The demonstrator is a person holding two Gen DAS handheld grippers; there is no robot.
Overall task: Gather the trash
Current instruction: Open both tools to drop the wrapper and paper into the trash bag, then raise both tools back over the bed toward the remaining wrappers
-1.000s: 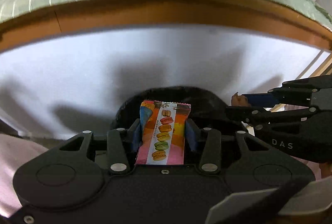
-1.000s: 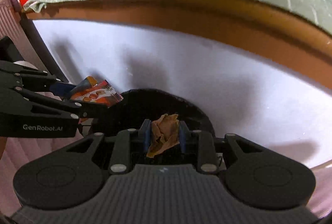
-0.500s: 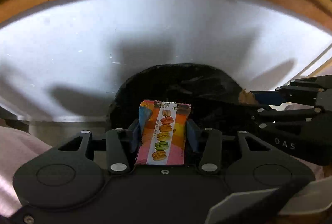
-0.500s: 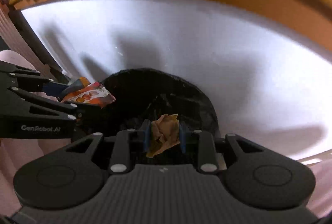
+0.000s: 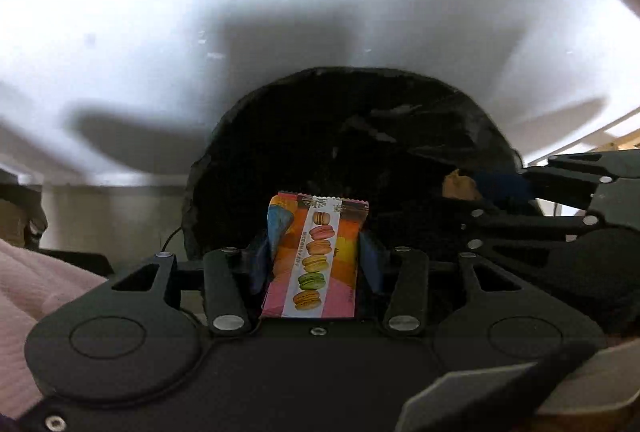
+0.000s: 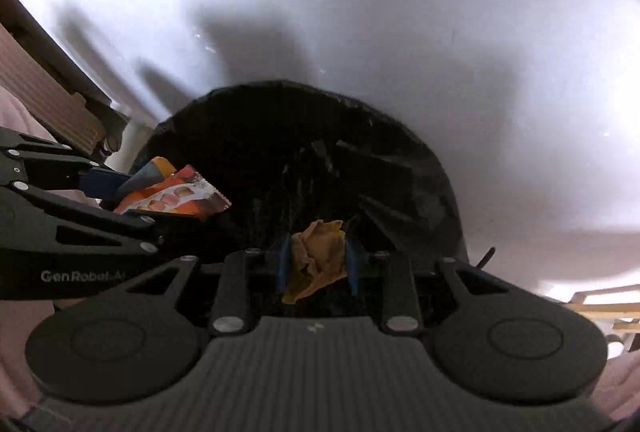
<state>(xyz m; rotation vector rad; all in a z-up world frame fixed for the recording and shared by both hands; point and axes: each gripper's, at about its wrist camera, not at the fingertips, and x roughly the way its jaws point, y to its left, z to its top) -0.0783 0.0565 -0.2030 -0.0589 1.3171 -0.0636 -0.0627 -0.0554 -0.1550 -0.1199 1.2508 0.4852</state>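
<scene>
Macaron snack wrapper [image 5: 316,256]: flat rectangular packet, pink/orange w/ a white strip showing a column of coloured macarons, crimped top edge. It stands upright between the blue pads of the left gripper [image 5: 316,252], pinched at both sides, top end poking out past the fingertips.

Crumpled brown-orange paper scrap [image 6: 318,258]: wadded, irregular, sits between the right gripper's [image 6: 316,256] blue pads, a loose corner hanging toward the gripper body.

Black bin bag [image 5: 352,151]: glossy, wrinkled, round mouth open, dark inside. It lies directly ahead of & below both grippers' tips.
</scene>
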